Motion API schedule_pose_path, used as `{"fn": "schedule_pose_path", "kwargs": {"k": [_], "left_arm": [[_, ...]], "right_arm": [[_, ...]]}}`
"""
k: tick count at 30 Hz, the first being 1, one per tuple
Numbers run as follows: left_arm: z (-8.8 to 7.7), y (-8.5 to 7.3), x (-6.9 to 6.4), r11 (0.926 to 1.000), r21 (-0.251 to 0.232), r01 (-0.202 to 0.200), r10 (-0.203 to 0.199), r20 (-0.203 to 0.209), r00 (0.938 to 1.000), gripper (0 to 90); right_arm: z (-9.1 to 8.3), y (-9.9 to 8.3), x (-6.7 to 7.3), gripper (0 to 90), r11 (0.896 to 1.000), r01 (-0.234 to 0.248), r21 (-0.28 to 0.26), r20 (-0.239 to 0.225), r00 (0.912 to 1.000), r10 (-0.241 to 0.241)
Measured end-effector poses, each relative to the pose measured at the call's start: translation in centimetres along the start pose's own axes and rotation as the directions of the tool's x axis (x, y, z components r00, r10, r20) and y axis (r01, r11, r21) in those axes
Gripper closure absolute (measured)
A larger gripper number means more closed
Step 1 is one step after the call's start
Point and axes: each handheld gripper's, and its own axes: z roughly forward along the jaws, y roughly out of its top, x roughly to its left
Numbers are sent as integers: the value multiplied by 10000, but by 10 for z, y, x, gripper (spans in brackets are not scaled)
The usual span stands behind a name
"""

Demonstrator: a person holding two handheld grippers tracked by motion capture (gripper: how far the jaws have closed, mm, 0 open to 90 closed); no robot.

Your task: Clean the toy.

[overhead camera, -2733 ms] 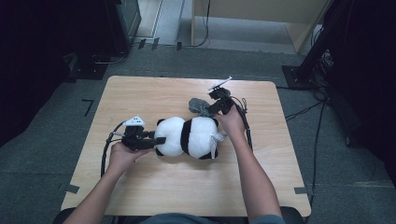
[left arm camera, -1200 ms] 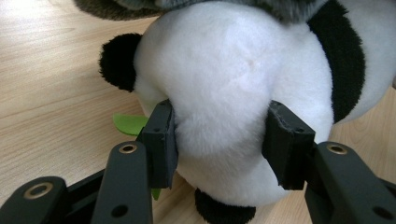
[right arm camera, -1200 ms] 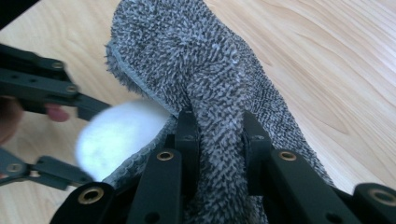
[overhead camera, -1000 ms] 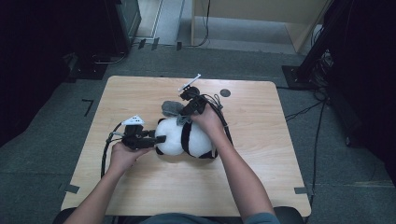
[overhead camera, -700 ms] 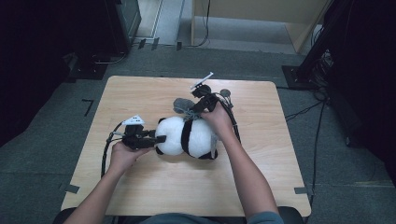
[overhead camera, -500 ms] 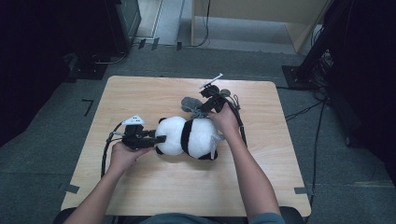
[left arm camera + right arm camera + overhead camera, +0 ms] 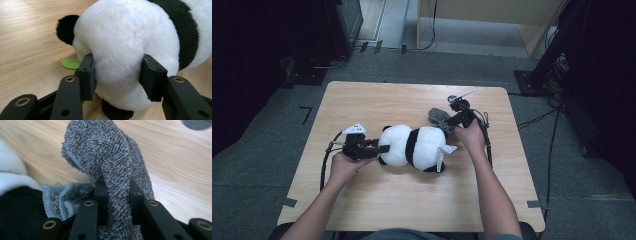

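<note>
A black-and-white plush panda [image 7: 414, 146] lies on its side in the middle of the wooden table [image 7: 377, 100]. My left gripper [image 7: 379, 148] is shut on its white head end; in the left gripper view both pads [image 7: 87, 75] sink into the panda's white fur [image 7: 120, 47], beside a black ear [image 7: 65, 28]. My right gripper [image 7: 443, 124] sits at the panda's far right end, shut on a grey terry cloth [image 7: 435, 116]. In the right gripper view the grey cloth [image 7: 110, 157] stands bunched up between the jaws, which pinch a fold of it.
A white tag [image 7: 443, 151] sticks out at the panda's right end. A green leaf-shaped piece [image 7: 70, 63] lies on the table under its head. A small dark disc [image 7: 197, 123] lies on the wood past the cloth. Cables [image 7: 484, 131] trail from the right gripper.
My right gripper has carried the grey cloth to the right along the panda's far side, from over its head to its right end. The left gripper and the panda have stayed put.
</note>
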Motion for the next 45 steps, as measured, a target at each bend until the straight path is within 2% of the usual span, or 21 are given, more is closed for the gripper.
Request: {"fn": "schedule_pose_path", "kwargs": {"k": [3,6,9,11,15,19,22,23,26,30,31,33,35,38,43,45], "left_arm": [[0,0,0,10000,5,-8,8,28,10000,518],[-1,0,0,10000,-14,0,0,78,10000,518],[-1,1,0,10000,-34,27,-26,102,9999,519],[-1,1,-1,10000,-61,35,-34,86,10000,520],[-2,2,-2,10000,-81,10,-9,88,10000,520],[-3,2,-2,9999,-76,65,-64,125,9999,519],[-3,3,-3,9999,-63,89,-88,145,9999,518],[-4,3,-3,9999,-49,110,-110,155,9998,517],[-4,3,-3,9999,-120,117,-115,196,9997,491],[-6,2,-1,9994,-323,143,-130,386,9992,396],[-7,2,-1,9994,-349,66,-51,435,9990,385],[-8,2,-3,9983,-460,-363,390,592,9975,369],[-6,1,-4,9975,-432,-560,594,821,9949,318],[0,-1,-7,9952,-243,-943,958,699,9929,253],[8,-5,-8,9911,-389,-1276,1300,654,9894,172],[12,-8,-8,9896,-490,-1349,1379,625,9885,144]], "right_arm": [[-7,-5,-6,757,9999,147,-17,700,9974,-146],[-19,-7,-10,758,9987,-54,-505,490,9988,79],[-36,-5,-4,758,9952,101,-978,372,9993,-64],[-48,-3,3,759,9894,273,-1428,243,9994,-241],[-70,0,26,759,9789,729,-1909,-14,9972,-745],[-88,-3,54,758,9672,1213,-2231,-422,9901,-1339],[-95,-9,74,758,9585,1583,-2370,-703,9813,-1794],[-97,-12,80,758,9586,1596,-2359,-843,9793,-1838],[-93,-22,95,757,9520,1911,-2392,-949,9712,-2188],[-74,-33,96,757,9519,1928,-2381,-836,9724,-2178],[-72,-34,96,757,9498,1943,-2453,-802,9723,-2196],[-69,-35,94,750,9479,2042,-2445,-669,9717,-2266],[-64,-35,93,741,9545,2097,-2121,-563,9724,-2262],[-62,-36,88,734,9583,1857,-2172,-868,9742,-2085],[-55,-37,90,726,9556,2001,-2162,-802,9718,-2216],[-54,-37,88,726,9610,1845,-2062,-1004,9729,-2084]]}}
